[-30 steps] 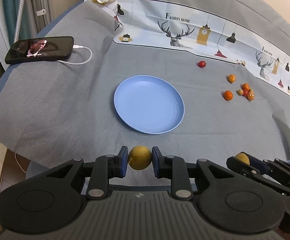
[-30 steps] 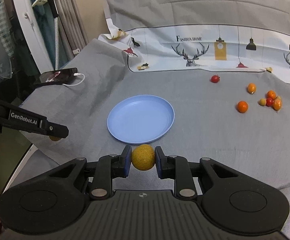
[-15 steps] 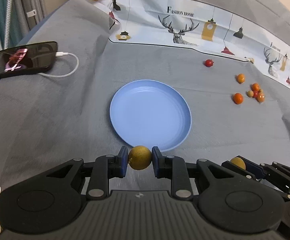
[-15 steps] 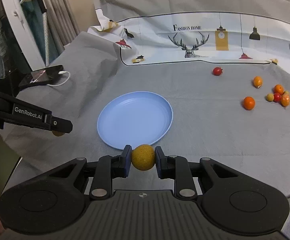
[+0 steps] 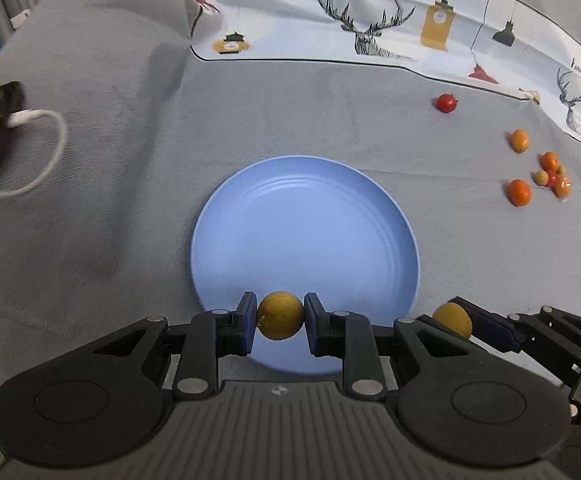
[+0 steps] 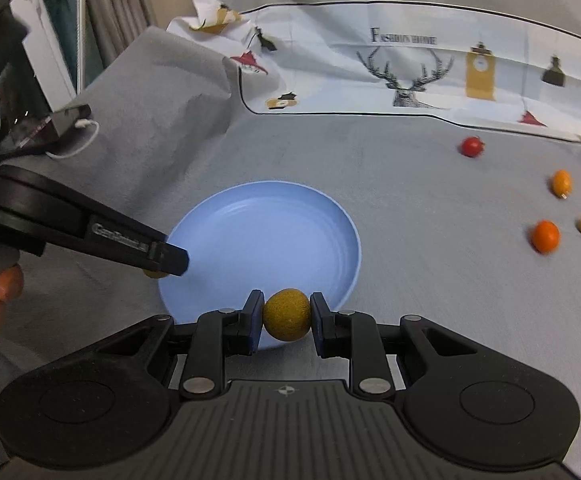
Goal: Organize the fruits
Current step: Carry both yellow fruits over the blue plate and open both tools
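Note:
My left gripper [image 5: 280, 322] is shut on a yellow-brown round fruit [image 5: 280, 321], held over the near rim of the blue plate [image 5: 306, 240]. My right gripper [image 6: 286, 315] is shut on a second yellow-brown round fruit [image 6: 287, 314] over the plate's near right rim [image 6: 346, 280]. The right gripper with its fruit [image 5: 452, 319] shows at the lower right of the left wrist view. The left gripper [image 6: 162, 258] shows at the plate's left edge in the right wrist view. A red tomato [image 5: 446, 103] and several small orange fruits [image 5: 519, 192] lie on the grey cloth at the right.
A phone [image 6: 38, 130] with a white charging cable [image 5: 34, 152] lies at the far left. A white printed cloth [image 5: 370, 28] with deer and lamp pictures covers the back of the table. A grey cloth [image 5: 90, 220] covers the table.
Both grippers have moved forward with their fruits, from short of the plate to over its near rim. The plate now looks larger and closer in both views.

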Action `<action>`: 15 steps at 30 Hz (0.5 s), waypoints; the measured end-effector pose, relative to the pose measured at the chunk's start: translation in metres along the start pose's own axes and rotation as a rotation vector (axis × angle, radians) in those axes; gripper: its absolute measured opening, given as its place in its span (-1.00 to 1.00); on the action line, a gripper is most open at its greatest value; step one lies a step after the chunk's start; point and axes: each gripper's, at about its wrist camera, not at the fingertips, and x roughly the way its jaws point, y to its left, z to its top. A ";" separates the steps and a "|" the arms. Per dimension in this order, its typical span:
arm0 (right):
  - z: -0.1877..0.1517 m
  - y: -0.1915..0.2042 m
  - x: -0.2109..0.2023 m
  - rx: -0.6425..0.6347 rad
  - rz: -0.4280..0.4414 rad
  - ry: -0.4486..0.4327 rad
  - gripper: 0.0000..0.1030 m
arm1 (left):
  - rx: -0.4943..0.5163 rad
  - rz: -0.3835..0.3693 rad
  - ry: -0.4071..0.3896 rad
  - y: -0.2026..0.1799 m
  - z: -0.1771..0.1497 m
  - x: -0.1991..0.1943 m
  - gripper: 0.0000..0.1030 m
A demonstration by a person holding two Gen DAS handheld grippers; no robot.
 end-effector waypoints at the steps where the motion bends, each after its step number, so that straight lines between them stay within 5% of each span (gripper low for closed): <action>1: 0.003 -0.001 0.006 -0.004 0.000 0.004 -0.50 | 0.003 0.004 0.009 0.000 0.003 0.007 -0.46; 10: 0.015 -0.001 0.051 -0.061 -0.008 0.052 -0.49 | 0.042 0.064 0.027 -0.003 0.023 0.043 -0.37; 12: 0.020 0.000 0.052 -0.074 -0.006 0.036 -0.44 | 0.046 0.072 0.010 -0.003 0.027 0.038 0.61; 14: 0.025 0.001 0.048 -0.081 -0.009 0.012 0.25 | 0.037 0.077 -0.050 -0.002 0.027 0.023 0.99; 15: 0.027 0.001 0.044 -0.083 -0.015 -0.003 0.42 | 0.034 0.073 -0.077 -0.002 0.025 0.014 0.99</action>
